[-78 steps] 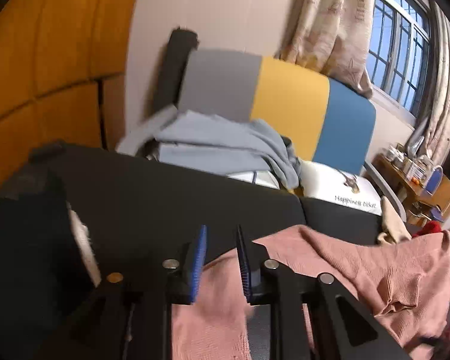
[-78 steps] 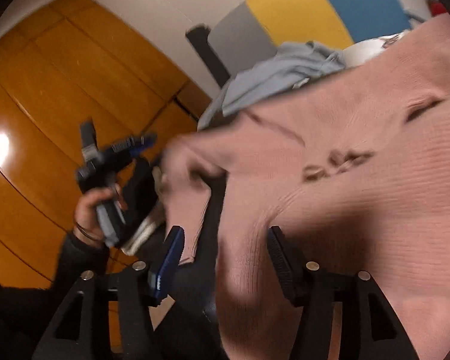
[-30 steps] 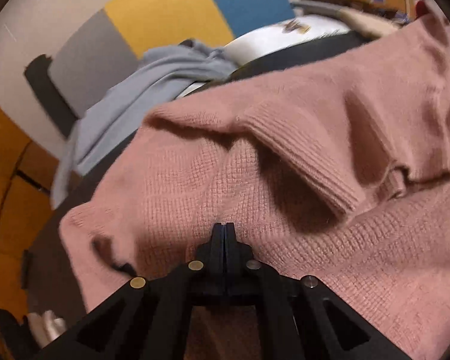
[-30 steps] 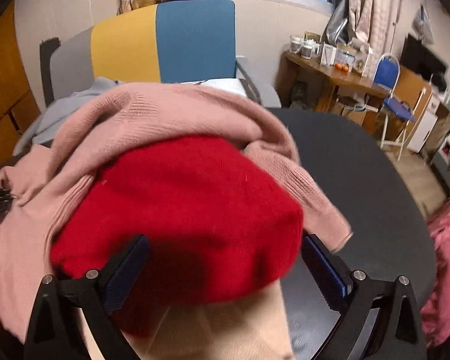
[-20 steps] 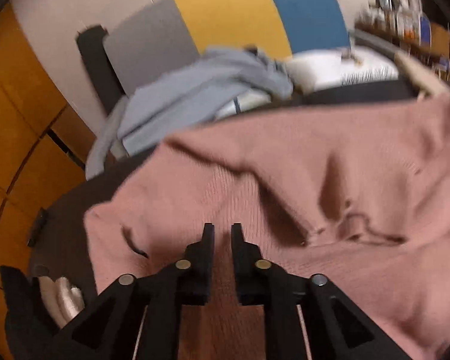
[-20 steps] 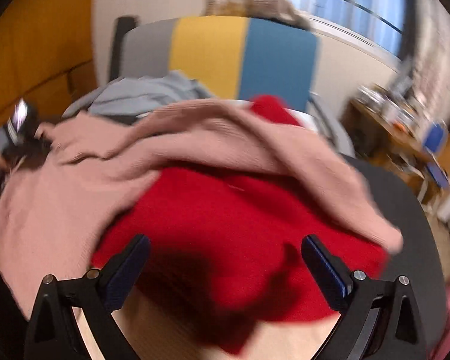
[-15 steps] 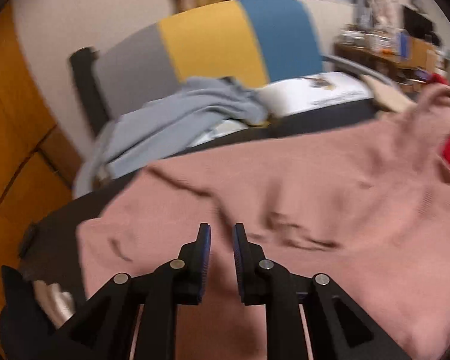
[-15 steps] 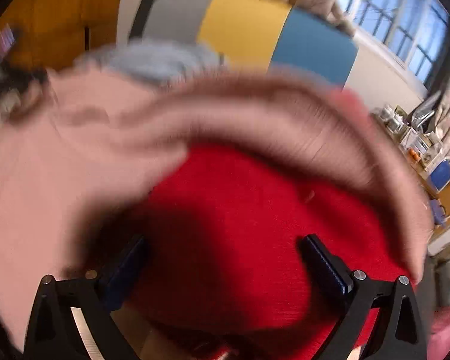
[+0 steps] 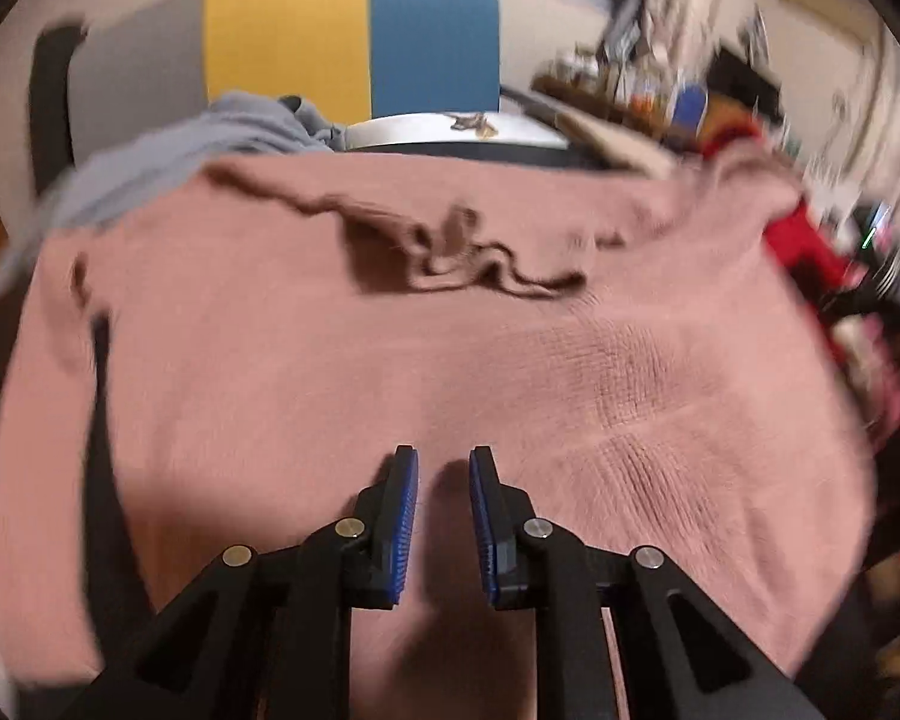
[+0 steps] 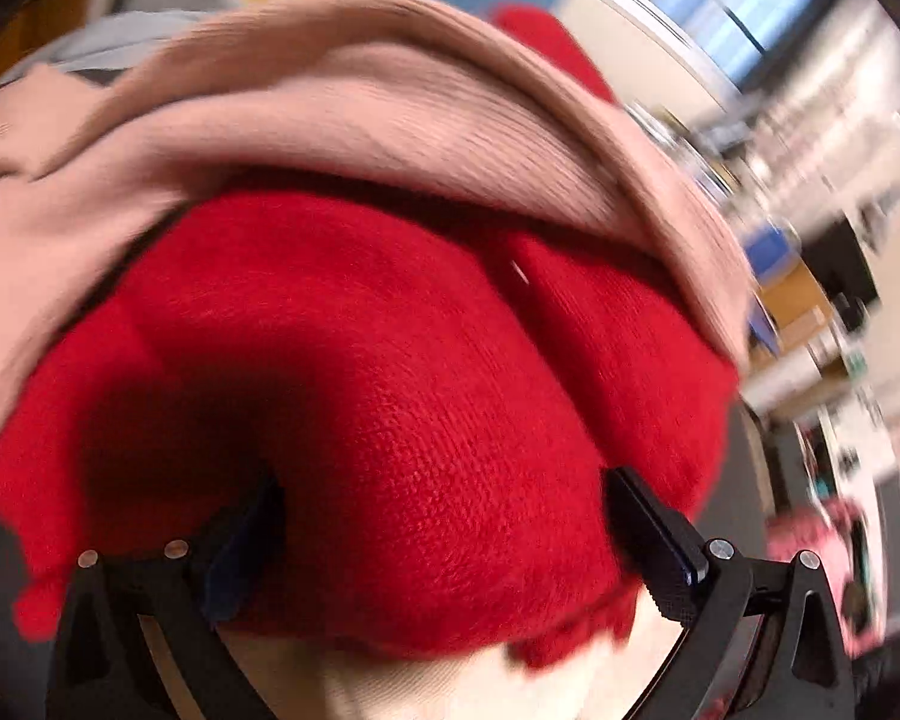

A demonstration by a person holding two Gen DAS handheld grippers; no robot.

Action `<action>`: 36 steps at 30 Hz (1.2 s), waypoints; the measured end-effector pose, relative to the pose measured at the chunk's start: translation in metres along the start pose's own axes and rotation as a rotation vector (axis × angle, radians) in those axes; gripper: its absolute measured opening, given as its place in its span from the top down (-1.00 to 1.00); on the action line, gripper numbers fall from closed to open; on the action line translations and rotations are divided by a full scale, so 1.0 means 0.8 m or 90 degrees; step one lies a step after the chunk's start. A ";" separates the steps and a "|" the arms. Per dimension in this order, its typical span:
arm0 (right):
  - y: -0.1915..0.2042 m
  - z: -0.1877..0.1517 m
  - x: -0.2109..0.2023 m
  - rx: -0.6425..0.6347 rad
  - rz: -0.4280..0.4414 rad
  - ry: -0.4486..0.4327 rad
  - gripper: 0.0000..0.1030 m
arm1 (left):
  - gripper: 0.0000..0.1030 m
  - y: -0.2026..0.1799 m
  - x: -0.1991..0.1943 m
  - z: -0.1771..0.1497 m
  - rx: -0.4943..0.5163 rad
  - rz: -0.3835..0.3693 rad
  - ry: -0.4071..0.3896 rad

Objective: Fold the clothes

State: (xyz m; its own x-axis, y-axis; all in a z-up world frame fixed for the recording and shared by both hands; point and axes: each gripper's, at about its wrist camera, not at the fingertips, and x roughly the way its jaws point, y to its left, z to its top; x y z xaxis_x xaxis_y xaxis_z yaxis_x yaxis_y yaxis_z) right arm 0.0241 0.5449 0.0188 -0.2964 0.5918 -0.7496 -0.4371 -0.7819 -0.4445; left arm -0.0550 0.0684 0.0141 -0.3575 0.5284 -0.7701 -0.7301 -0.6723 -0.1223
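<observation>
A pink knit sweater [image 9: 390,330] lies spread across the dark table, its wrinkled collar at the far side. My left gripper [image 9: 441,486] hovers over its near part, open by a narrow gap and empty. In the right wrist view my right gripper [image 10: 444,516] is open wide, its jaws on either side of a bunched red knit garment [image 10: 390,390]. A pink sleeve [image 10: 330,120] lies draped over the red one. A cream garment [image 10: 420,684] lies beneath.
A grey, yellow and blue chair [image 9: 330,54] stands behind the table with a light blue garment [image 9: 210,138] and a white cushion [image 9: 450,129] on it. A cluttered desk [image 9: 630,96] is at the far right. The view is blurred.
My left gripper let go of the pink sweater, opened slightly and drew back over it. My right gripper stayed open and pushed closer into the red garment.
</observation>
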 end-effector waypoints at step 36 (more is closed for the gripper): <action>0.285 -0.115 -0.155 0.047 0.386 -0.074 -1.00 | 0.93 0.081 -0.117 -0.074 -0.309 -0.305 -0.118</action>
State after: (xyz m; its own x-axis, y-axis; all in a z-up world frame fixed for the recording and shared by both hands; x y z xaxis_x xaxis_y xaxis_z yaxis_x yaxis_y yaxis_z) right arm 0.0389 0.2753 -0.0348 -0.5995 0.0671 -0.7976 -0.2182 -0.9725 0.0821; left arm -0.0348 -0.0555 0.0412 -0.1863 0.8745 -0.4479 -0.5047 -0.4763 -0.7200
